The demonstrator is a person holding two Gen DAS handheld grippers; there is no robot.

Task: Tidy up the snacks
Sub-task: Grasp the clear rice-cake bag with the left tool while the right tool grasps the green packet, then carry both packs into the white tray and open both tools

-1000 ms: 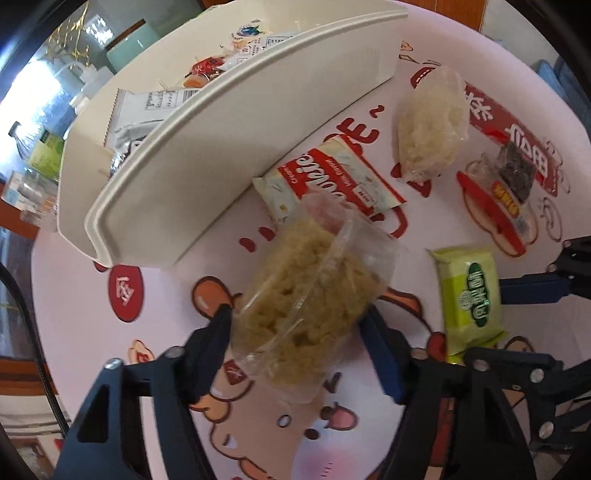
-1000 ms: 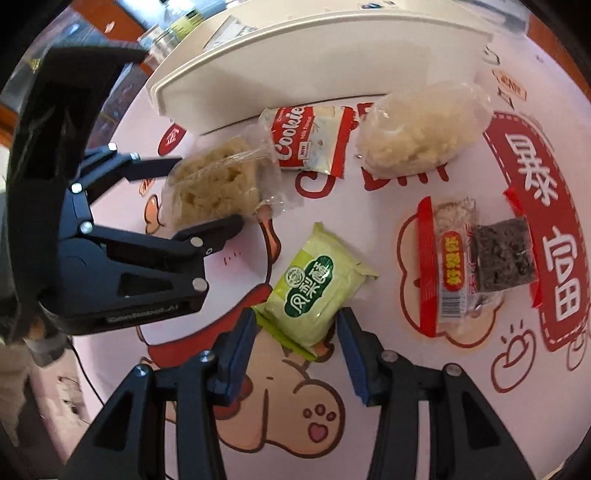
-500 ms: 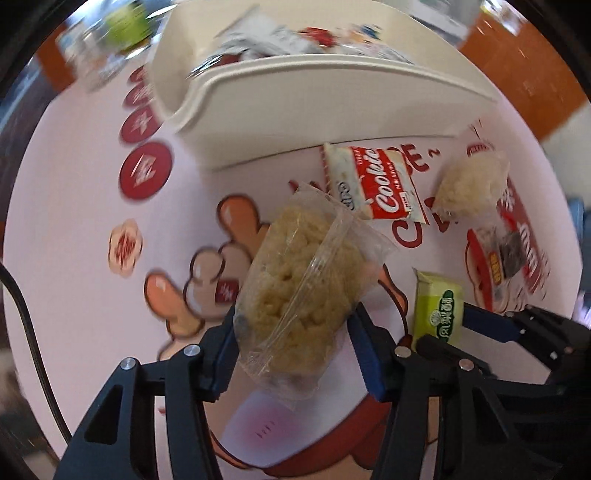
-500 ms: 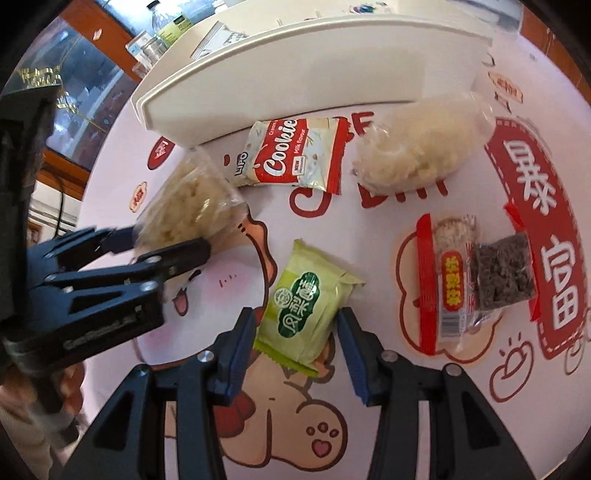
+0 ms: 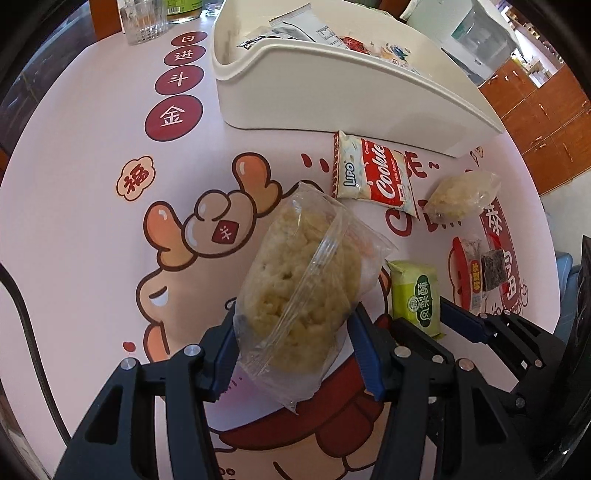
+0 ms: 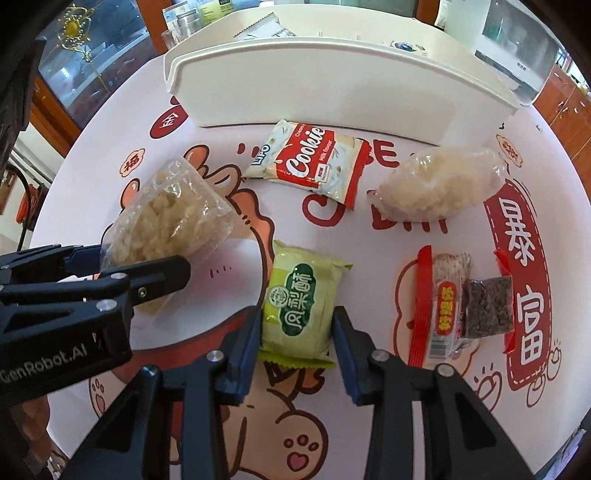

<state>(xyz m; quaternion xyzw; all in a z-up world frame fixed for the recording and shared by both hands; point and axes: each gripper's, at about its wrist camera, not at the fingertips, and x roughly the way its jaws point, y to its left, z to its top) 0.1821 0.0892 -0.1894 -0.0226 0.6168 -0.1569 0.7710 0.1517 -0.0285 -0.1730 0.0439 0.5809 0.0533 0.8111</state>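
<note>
While the left black two-finger gripper with blue pads (image 5: 293,345) clamps a clear plastic bag of pale yellow puffed-rice cake (image 5: 301,291), the bag sits lifted above a round table covered in a pink cartoon-printed cloth (image 5: 92,221). From the right wrist view, that same bag (image 6: 166,218) is seen held off the cloth at the left, pinched between the left gripper's fingers.

The right black gripper with blue pads (image 6: 297,347) has its fingers spread on either side of a light green snack packet with a dark green label (image 6: 299,306), which lies flat on the cloth. Whether the pads touch the packet cannot be told.

At the far side of the table stands a large white plastic bin with a curved front wall (image 6: 332,85), already holding several wrapped snacks. Just in front of the bin lies a red and white cookie packet (image 6: 310,162). To its right lies a second clear bag of whitish puffed rice (image 6: 439,188). Near the right edge of the table rests a clear packet with red ends (image 6: 465,302), holding one pale bar and one dark bar. A drinking glass (image 5: 142,18) stands beyond the bin on the left.
</note>
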